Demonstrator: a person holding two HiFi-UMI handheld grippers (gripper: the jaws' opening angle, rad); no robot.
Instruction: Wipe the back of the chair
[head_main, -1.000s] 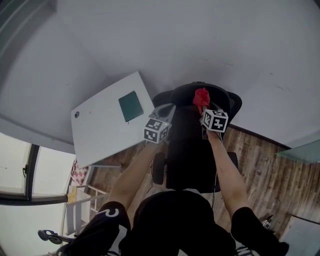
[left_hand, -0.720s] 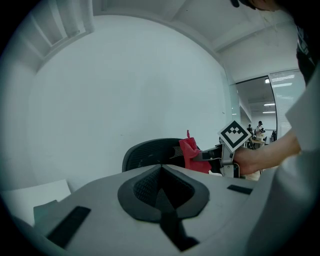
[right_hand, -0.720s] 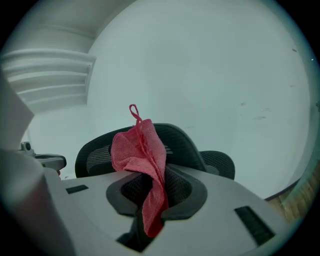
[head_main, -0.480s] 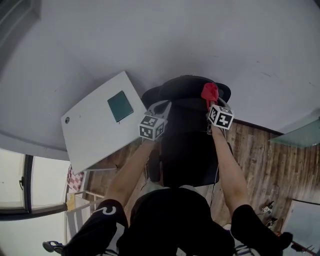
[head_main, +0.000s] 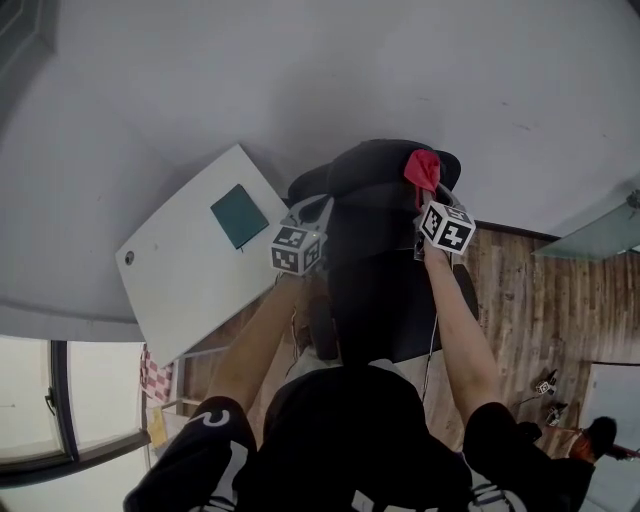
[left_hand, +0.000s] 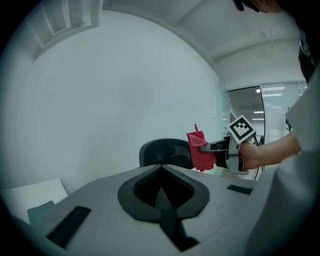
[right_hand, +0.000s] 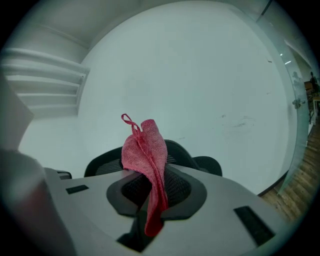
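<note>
A black mesh office chair (head_main: 380, 270) stands below me with its back toward me. My right gripper (head_main: 428, 200) is shut on a red cloth (head_main: 422, 168) at the top right of the chair back, near the headrest. In the right gripper view the cloth (right_hand: 145, 150) hangs out of the closed jaws in front of the chair's top edge (right_hand: 187, 156). My left gripper (head_main: 316, 210) hovers by the back's upper left edge, shut and holding nothing. The left gripper view shows the chair back (left_hand: 165, 152) ahead and the right gripper (left_hand: 212, 147) with the cloth (left_hand: 201, 151).
A white desk (head_main: 190, 285) with a teal pad (head_main: 239, 215) on it stands just left of the chair. A plain white wall (head_main: 300, 80) rises close behind the chair. Wooden floor (head_main: 520, 300) shows to the right, and a window (head_main: 60, 380) at lower left.
My right gripper has carried the red cloth up and rightward along the top of the chair back. My left gripper stayed by the back's left edge.
</note>
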